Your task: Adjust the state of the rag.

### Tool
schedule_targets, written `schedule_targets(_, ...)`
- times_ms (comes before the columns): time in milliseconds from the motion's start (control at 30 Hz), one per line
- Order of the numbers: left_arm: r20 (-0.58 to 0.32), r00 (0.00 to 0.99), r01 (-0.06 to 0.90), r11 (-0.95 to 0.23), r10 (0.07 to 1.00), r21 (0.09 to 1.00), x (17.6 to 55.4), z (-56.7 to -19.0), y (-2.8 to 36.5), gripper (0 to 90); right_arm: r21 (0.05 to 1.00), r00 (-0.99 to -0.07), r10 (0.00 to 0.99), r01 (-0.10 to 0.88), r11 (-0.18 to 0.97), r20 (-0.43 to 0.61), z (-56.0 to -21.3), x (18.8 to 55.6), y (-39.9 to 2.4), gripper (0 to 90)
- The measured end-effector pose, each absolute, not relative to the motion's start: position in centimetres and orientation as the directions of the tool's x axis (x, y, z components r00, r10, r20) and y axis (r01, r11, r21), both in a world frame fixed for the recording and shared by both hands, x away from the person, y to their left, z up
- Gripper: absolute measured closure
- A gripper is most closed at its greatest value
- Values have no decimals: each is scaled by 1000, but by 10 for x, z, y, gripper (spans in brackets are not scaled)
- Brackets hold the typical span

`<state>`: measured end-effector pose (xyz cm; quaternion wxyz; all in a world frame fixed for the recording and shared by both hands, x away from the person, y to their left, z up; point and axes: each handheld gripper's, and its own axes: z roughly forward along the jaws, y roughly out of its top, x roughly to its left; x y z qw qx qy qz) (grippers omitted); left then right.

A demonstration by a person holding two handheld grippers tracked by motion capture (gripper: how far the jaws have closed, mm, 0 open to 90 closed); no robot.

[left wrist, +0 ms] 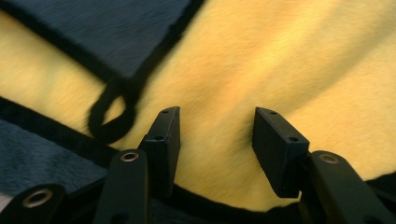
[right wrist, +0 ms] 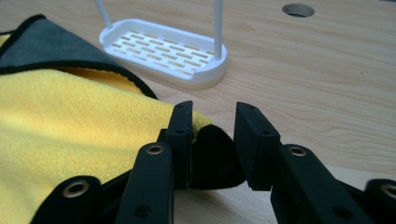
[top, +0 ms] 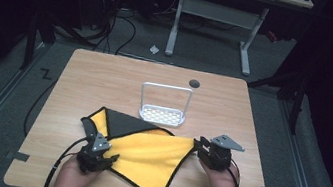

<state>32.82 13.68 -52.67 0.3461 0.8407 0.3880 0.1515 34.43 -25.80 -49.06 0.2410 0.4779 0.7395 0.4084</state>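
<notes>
A yellow cloth (top: 150, 151) with black edging lies on the wooden table (top: 106, 79), one flap folded over to show its grey back (top: 122, 121). My left gripper (top: 111, 158) is at the cloth's near-left edge. In the left gripper view it (left wrist: 215, 114) stands open just above the yellow pile (left wrist: 280, 60), with a black hanging loop (left wrist: 109, 121) to its left. My right gripper (top: 199, 144) is at the cloth's right corner. In the right gripper view it (right wrist: 212, 109) is open, and the black-edged corner (right wrist: 212, 149) lies between the jaws against the left one.
A white plastic rack (top: 162, 115) with a tall wire handle stands just behind the cloth, close in front of the right gripper (right wrist: 163, 51). A round cable hole (top: 194, 83) is in the table behind it. Cables trail off the table's near-left side.
</notes>
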Motion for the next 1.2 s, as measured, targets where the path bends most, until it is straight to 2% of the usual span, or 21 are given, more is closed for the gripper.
schedule_targets(200,-26,615,581,-431,788,691,329,-522,145,540,836,-448,894,491,245,1,-490,343,-251,622)
schedule_targets(500,-90,742,505,-466,664,726,325,-519,78,507,854,-443,896,456,250,-26,-483,338,-249,570)
schedule_targets(600,-27,764,476,-535,645,699,319,-526,70,493,868,-429,903,450,212,2,-479,338,-256,572)
schedule_targets(667,-34,759,481,-526,650,701,314,-527,74,492,868,-415,910,457,195,14,-479,340,-261,609)
schedule_targets(767,-40,760,486,-526,648,698,304,-526,85,505,843,-412,911,491,220,2,-488,345,-261,716)
schedule_targets(900,-65,751,510,-515,657,689,298,-525,101,523,816,-447,894,524,243,20,-497,353,-256,827)
schedule_targets(1033,-127,737,543,-470,663,696,301,-525,109,536,771,-535,845,542,334,10,-510,348,-228,848)
schedule_targets(1200,-132,741,543,-473,658,694,302,-525,110,546,696,-605,796,555,455,-39,-526,331,-204,857)
